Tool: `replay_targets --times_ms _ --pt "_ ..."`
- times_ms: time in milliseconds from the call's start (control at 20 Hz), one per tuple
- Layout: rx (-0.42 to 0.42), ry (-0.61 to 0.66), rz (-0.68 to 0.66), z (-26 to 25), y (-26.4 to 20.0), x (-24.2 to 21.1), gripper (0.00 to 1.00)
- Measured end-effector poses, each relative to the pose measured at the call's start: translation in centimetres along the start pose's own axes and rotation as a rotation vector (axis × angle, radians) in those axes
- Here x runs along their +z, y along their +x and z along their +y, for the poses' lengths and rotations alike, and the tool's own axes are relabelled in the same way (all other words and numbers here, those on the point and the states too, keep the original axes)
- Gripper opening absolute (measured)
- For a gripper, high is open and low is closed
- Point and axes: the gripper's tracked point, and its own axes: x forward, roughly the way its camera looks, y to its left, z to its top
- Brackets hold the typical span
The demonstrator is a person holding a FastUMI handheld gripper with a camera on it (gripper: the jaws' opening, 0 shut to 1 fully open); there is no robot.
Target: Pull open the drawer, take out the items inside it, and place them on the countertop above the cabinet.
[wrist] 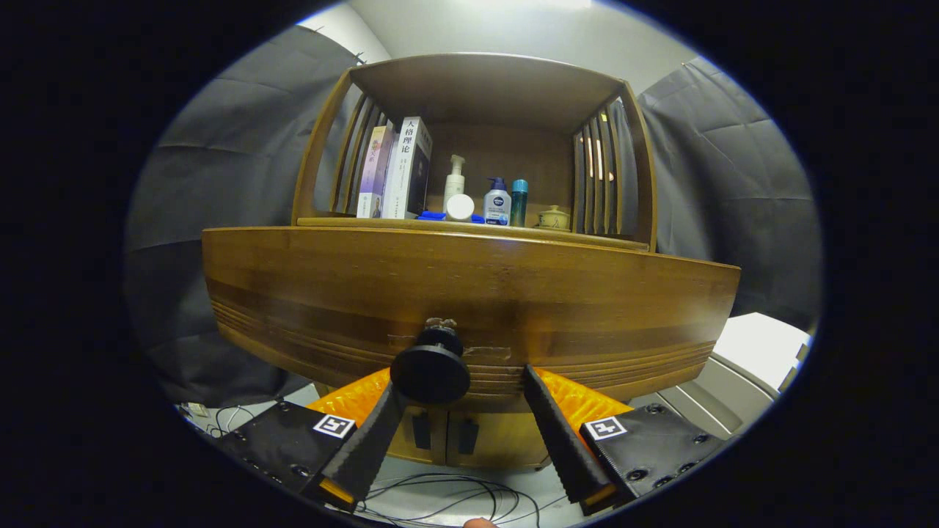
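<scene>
The gripper (463, 400) faces the wooden drawer front (469, 301), with its fingers spread wide and holding nothing. The round black knob (430, 370) sits on the drawer front just ahead of the fingers, close against the tip of the left finger (370, 440); whether they touch cannot be told. The right finger (561, 440) stands well apart from the knob. The drawer front is a broad curved panel with horizontal grooves along its lower edge. Above it lies the countertop (411, 222), enclosed by a wooden hutch (484, 88) with slatted sides. On the countertop stand two upright books (396, 172), a white pump bottle (454, 183), a round white lid or jar (460, 207), a blue-capped pump bottle (497, 203), a teal cylinder (519, 202) and a small lidded ceramic pot (553, 218). Below the drawer, two cabinet doors (447, 436) carry dark handles. Black cables (455, 499) trail over the pale floor. Grey cloth (220, 183) hangs on both sides of the cabinet, and a white appliance (755, 352) stands to the right.
</scene>
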Motion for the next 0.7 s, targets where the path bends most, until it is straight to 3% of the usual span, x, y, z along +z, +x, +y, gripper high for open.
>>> replay_targets --times_ms 700 --pt "-0.004 -0.013 0.023 0.1 5.6 1.4 0.98"
